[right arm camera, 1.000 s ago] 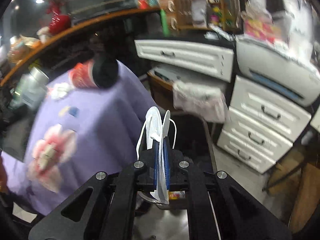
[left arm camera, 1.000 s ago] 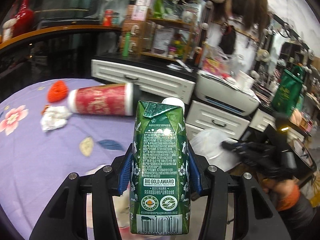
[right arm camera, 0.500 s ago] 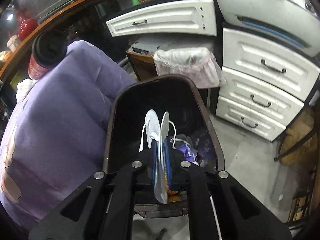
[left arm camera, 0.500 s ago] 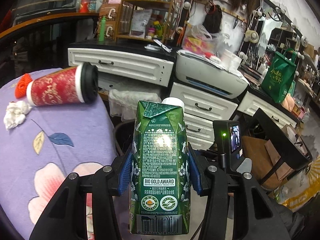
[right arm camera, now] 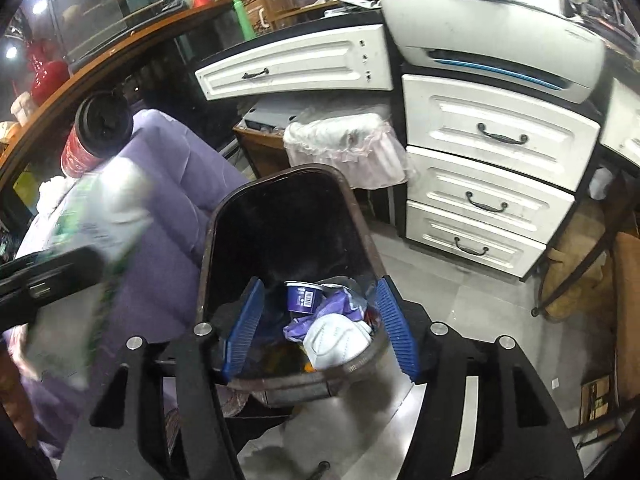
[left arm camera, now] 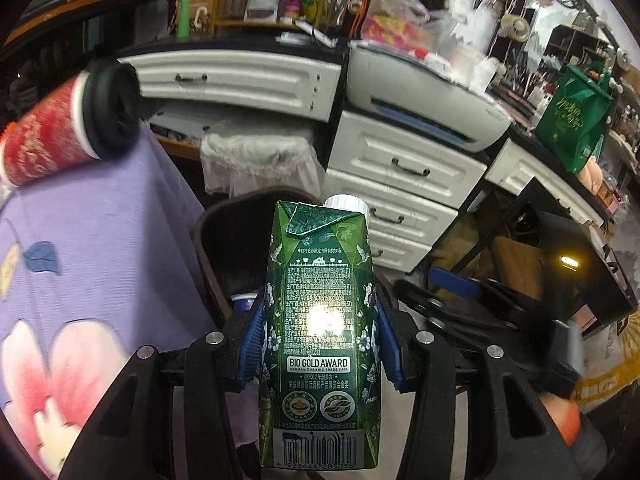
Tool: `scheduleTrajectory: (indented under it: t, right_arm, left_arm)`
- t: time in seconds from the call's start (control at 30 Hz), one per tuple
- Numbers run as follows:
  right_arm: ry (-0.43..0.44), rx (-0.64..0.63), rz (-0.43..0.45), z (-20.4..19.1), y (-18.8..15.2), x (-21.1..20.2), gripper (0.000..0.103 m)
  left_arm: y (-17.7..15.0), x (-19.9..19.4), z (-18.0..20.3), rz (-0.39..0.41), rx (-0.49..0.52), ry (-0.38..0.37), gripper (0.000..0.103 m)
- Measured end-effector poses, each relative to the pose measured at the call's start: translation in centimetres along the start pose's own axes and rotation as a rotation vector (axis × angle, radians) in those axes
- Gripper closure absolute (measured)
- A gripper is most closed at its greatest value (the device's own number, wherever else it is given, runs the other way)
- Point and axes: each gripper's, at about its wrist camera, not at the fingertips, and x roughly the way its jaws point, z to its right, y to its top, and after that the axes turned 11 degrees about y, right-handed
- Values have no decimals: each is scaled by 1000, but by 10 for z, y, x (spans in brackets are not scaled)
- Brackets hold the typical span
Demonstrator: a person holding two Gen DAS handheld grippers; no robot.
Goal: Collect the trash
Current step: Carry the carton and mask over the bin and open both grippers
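Note:
My left gripper (left arm camera: 318,338) is shut on a green drink carton (left arm camera: 318,320) with a white cap, held upright over the edge of the purple-covered table. Behind it is the dark trash bin (left arm camera: 208,236). My right gripper (right arm camera: 320,328) is open and empty just above the trash bin (right arm camera: 280,176). A white face mask (right arm camera: 336,342) lies in the bin on other trash, beside a blue cup (right arm camera: 302,296). The carton shows blurred at the left of the right wrist view (right arm camera: 88,248). A red cup with a black lid (left arm camera: 60,128) lies on its side on the table.
The purple floral tablecloth (left arm camera: 100,240) hangs at the left of the bin. White drawers (right arm camera: 480,184) and a printer (right arm camera: 500,40) stand behind it. A smaller bin with a white liner (right arm camera: 344,140) sits at the back. A green bag (left arm camera: 572,116) stands at far right.
My right gripper has opened and the white face mask has dropped into the bin. My left gripper has swung right with the carton, closer to the bin.

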Motion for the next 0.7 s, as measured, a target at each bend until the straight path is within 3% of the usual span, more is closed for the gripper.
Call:
scheduleTrajectory:
  t: [0.2,0.57,0.7]
  right_arm:
    - [-22,37,12,13,-15,-26,41]
    - [-58,118,23,44,-38,-55,40]
    - [-64,117,18,45,-40,-54,40]
  left_arm:
    - [6,40,9,-87,-35,7,55]
    - [7,82,24,-154,8,61,53]
    - [9,86,26,-136,18,79,28]
